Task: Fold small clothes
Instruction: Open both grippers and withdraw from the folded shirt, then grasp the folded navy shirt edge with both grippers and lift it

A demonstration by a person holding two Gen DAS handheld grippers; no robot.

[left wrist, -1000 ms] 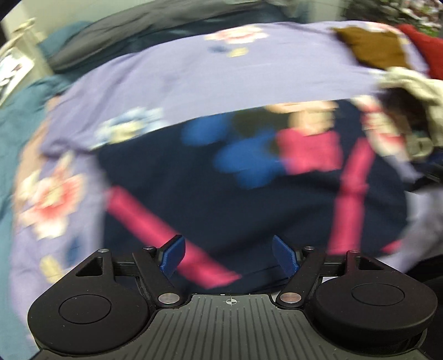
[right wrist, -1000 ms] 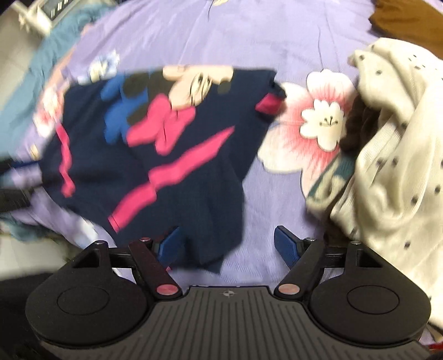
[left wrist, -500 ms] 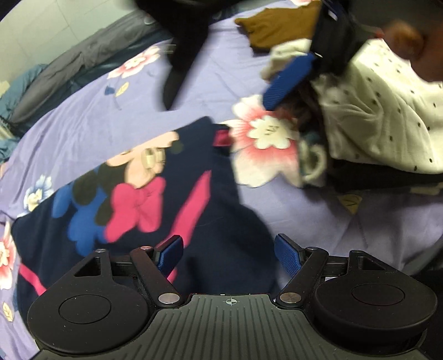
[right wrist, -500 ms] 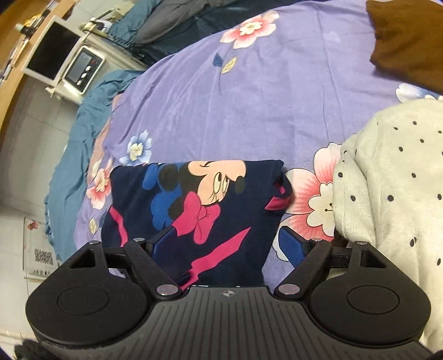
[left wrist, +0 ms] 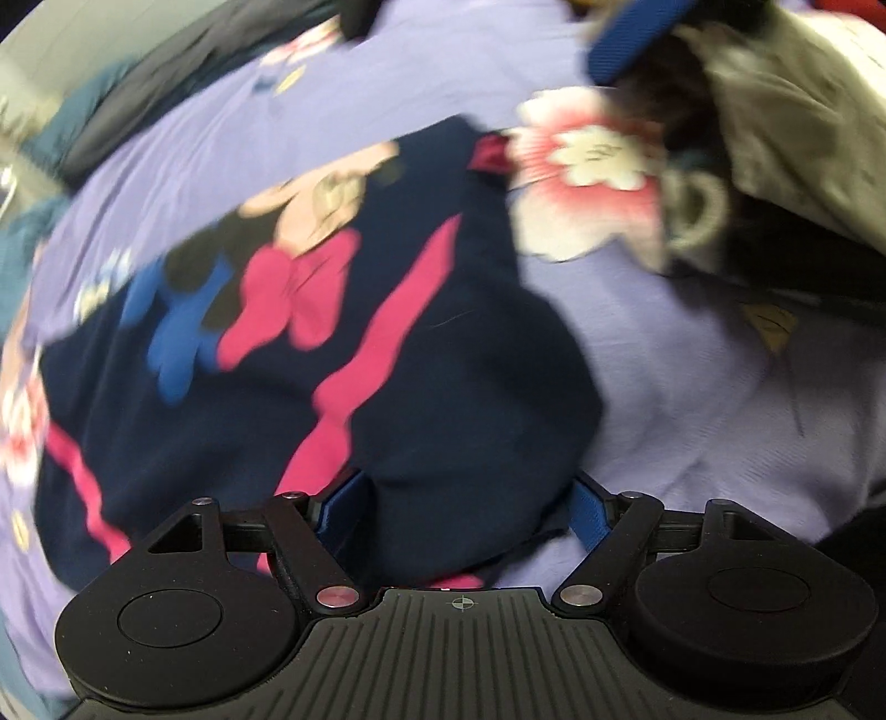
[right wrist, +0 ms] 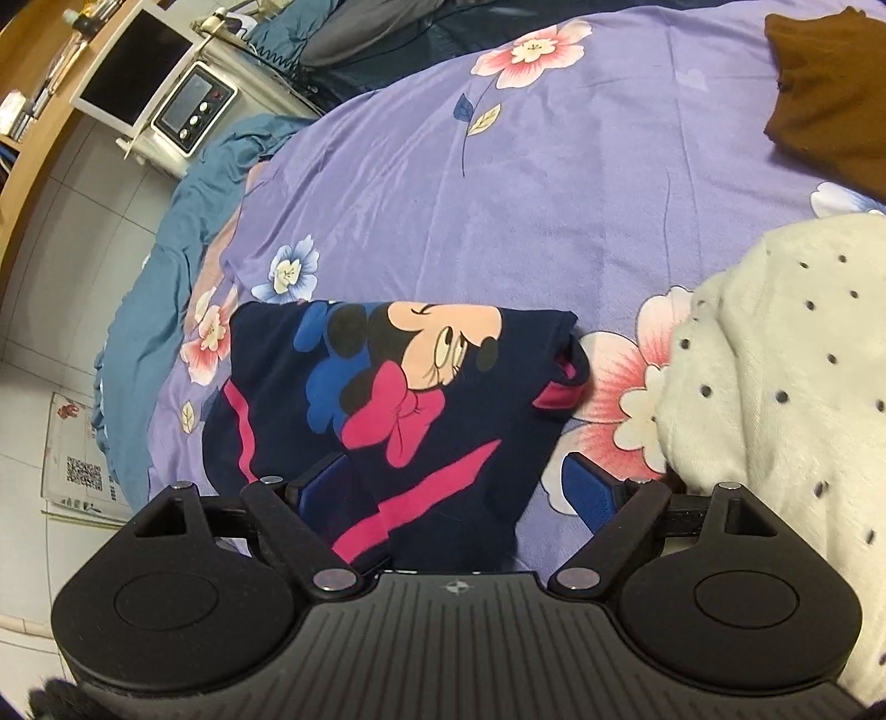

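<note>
A navy small garment (right wrist: pixel 421 399) printed with a cartoon mouse and pink stripes lies flat on the purple floral bedsheet (right wrist: pixel 498 194). My right gripper (right wrist: pixel 454 487) hovers above the garment's near edge. Its jaws are opening and hold nothing. In the blurred left wrist view the same garment (left wrist: pixel 343 332) fills the middle. My left gripper (left wrist: pixel 466 509) stands open low over its near right corner, with a bulge of navy fabric between the fingers and the pads not pressing on it. One blue finger (left wrist: pixel 626 39) of the right gripper shows at the top.
A cream dotted garment (right wrist: pixel 775 387) is heaped right of the navy one, also seen blurred (left wrist: pixel 803 111). A brown garment (right wrist: pixel 830 83) lies at the far right. A teal blanket (right wrist: pixel 166 249), a white appliance (right wrist: pixel 188 111) and floor paper (right wrist: pixel 77 459) border the bed's left.
The left gripper swept right across the navy garment and sank toward its near right corner. The right gripper rose and tilted up, then held still, its jaws a little wider.
</note>
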